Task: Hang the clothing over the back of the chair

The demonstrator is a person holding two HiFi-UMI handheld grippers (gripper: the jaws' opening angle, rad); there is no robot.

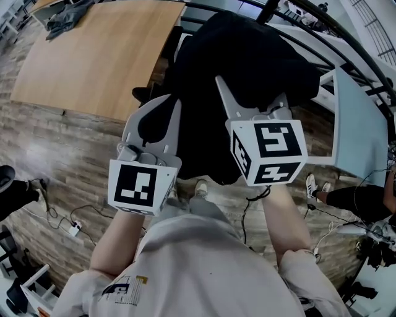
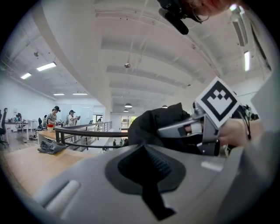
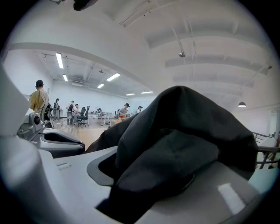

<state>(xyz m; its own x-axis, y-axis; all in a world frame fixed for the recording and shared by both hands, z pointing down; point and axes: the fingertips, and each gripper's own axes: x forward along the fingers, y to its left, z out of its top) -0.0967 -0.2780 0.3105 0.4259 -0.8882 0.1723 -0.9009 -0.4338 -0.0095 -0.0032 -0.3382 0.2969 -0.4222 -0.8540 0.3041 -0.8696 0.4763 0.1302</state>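
Observation:
A big black garment (image 1: 247,56) hangs bunched in front of me, above the wood floor. My left gripper (image 1: 174,102) reaches its left edge with the fingers closed together at the tips. In the left gripper view a dark ribbed piece of the black garment (image 2: 153,168) sits between the jaws. My right gripper (image 1: 224,86) is pushed into the garment's middle. In the right gripper view folds of the black garment (image 3: 175,162) fill the space between the jaws and spill over them. The cloth hides whatever is under it, and no chair back shows.
A wooden table (image 1: 93,56) lies at the upper left with a grey garment (image 1: 65,15) on its far corner. A black railing (image 1: 322,31) runs behind, and a white tabletop (image 1: 362,124) stands at the right. A power strip (image 1: 74,229) and cables lie on the floor.

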